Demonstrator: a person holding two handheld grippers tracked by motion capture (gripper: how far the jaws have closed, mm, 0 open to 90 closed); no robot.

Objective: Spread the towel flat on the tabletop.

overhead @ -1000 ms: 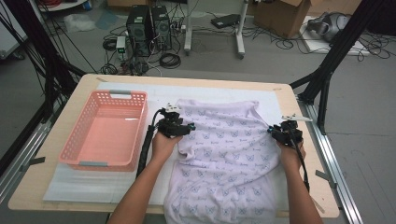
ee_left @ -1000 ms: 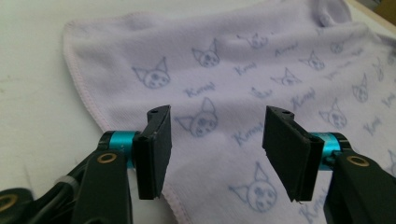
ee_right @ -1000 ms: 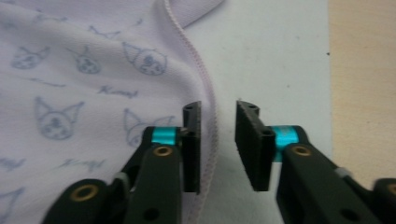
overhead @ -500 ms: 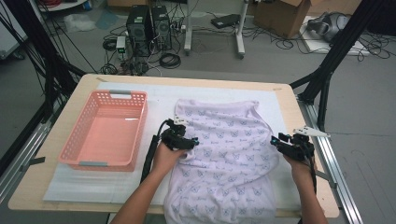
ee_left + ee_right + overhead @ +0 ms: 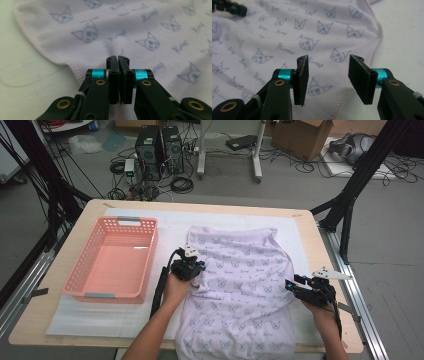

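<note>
left fingers point(image 5: 118, 65): closed together over shirt point(image 5: 240, 285) edge | right fingers point(image 5: 357, 75): parted, empty, shirt beneath

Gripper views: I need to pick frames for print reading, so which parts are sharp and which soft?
Left gripper view: the jaws are sharp, the cat-print cloth softens toward the top. Right gripper view: the pads are crisp, the far cloth is blurred. High view: even light, slightly soft, no glare.

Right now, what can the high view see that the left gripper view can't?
The high view alone shows the pink basket, the table and the right gripper, jaws apart beside the cloth's edge. The left gripper view alone shows up close its jaws pressed together over the cloth; whether fabric is pinched is unclear. Both share the cat-print cloth and the left gripper.
</note>
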